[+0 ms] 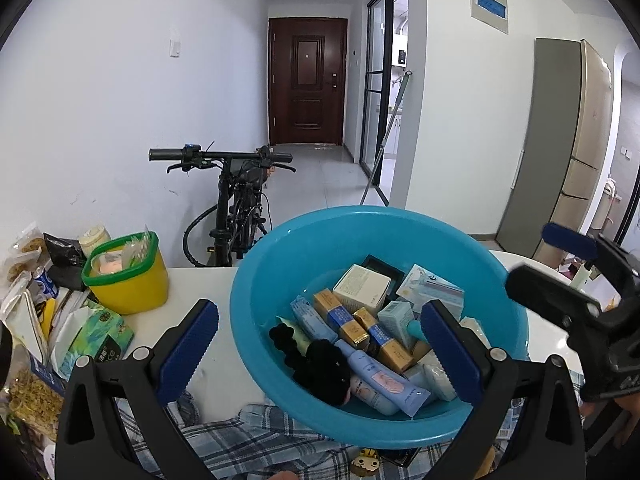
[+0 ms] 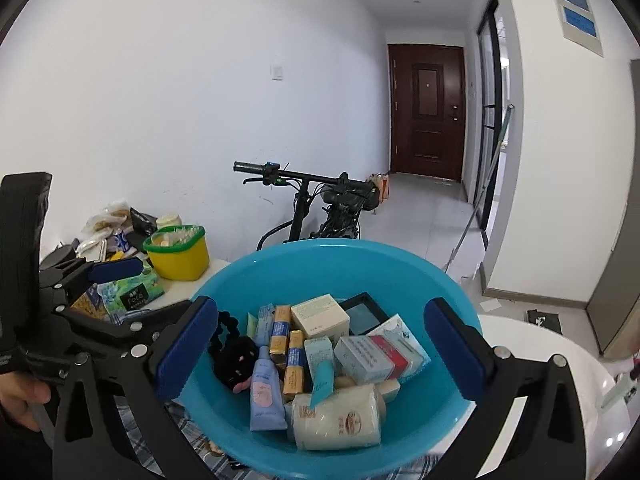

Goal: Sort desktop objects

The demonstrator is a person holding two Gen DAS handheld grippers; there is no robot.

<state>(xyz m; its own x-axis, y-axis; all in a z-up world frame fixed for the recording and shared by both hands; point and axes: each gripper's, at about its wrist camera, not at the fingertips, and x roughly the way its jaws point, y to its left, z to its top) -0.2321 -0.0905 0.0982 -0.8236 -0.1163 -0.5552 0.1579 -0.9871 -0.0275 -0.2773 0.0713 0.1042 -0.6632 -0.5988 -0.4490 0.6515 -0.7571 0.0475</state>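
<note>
A blue plastic basin stands on the white table, full of small boxes, tubes and a black hair tie. It also shows in the right wrist view, with a white bottle lying at the front. My left gripper is open and empty, its jaws standing on either side of the basin's near rim. My right gripper is open and empty, likewise spread around the basin. Each gripper shows at the edge of the other's view.
A yellow tub with a green rim stands left of the basin, next to a green tissue pack and a pile of snack bags. A plaid cloth lies under the basin's near side. A bicycle stands behind the table.
</note>
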